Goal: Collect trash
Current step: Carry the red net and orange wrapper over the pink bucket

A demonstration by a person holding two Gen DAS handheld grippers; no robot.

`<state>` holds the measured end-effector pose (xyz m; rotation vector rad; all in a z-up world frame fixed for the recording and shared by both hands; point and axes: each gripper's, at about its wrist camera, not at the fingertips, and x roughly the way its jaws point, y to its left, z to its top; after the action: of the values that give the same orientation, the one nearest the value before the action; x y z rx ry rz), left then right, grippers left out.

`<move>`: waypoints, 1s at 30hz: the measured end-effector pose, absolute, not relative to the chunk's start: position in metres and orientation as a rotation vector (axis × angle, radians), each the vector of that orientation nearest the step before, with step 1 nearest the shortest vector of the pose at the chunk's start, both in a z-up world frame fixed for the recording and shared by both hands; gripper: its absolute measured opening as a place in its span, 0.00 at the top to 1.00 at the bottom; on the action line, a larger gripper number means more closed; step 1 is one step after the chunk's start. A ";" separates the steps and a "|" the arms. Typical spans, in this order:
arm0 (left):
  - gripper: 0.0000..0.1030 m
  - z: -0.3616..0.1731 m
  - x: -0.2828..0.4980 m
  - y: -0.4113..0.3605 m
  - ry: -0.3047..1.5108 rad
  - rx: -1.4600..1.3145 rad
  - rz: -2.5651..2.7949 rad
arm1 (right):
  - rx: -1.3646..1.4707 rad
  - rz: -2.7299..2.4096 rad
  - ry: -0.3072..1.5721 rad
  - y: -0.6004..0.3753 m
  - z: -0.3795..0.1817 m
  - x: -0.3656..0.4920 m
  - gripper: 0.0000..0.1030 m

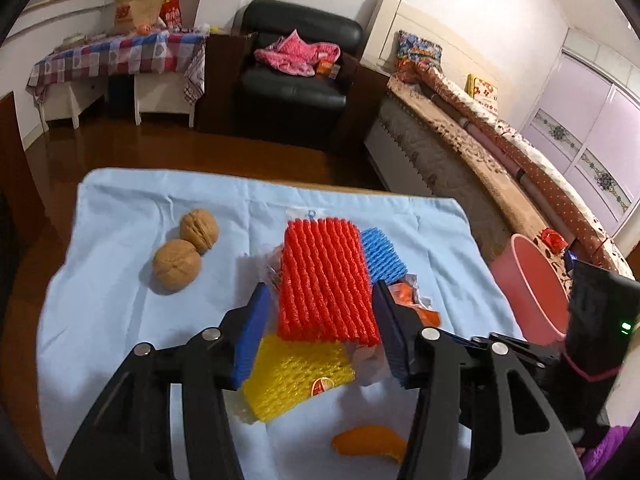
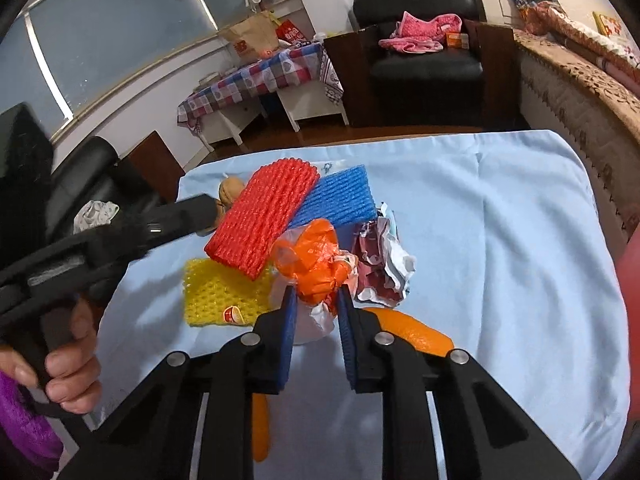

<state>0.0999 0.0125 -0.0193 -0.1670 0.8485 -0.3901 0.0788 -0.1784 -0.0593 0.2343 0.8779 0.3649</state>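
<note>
The trash lies heaped in the middle of the surface [image 1: 120,208], which is draped in a pale blue cloth. In the left wrist view the left gripper [image 1: 320,300] stands spread, its blue pads either side of the near end of the red foam fruit net [image 1: 326,280] without visibly pressing it. From that net, a blue foam net [image 1: 382,256] lies at 2 o'clock, a yellow foam net [image 1: 296,376] at 7 o'clock, and two walnuts [image 1: 186,250] sit apart at 9 o'clock. A strip of orange peel [image 1: 368,442] lies near the front edge, at 6 o'clock from the heap. The pink bin [image 1: 532,288] stands off the surface's edge at 3 o'clock.

In the right wrist view the right gripper [image 2: 316,296] is narrowed around the crumpled orange and clear plastic bag [image 2: 316,260], the pads touching its lower part; it looks pinched. A crumpled maroon and white wrapper [image 2: 380,268] lies at 3 o'clock from the bag.

The step in hand appears to be the pick-up of the bag. Next, the right gripper would need to lift clear without dragging the nets, then carry the bag over to the bin. The left gripper would need to close on the red net, which is soft and should squash easily.
</note>
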 end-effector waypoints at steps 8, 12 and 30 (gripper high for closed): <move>0.64 -0.039 0.104 0.001 0.875 -0.112 -0.333 | 0.258 0.362 0.850 -0.188 -0.052 0.066 0.82; 0.90 -0.037 0.100 0.003 0.865 -0.102 -0.323 | 0.269 0.365 0.836 -0.191 -0.046 0.060 0.82; 0.91 0.019 0.061 -0.014 0.750 -0.142 -0.394 | 0.286 0.281 0.698 -0.246 -0.004 0.014 0.82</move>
<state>0.0614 -0.0141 0.0185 -0.1415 0.7505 -0.3939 0.0143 -0.2465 -0.0039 0.2861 0.6985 0.2806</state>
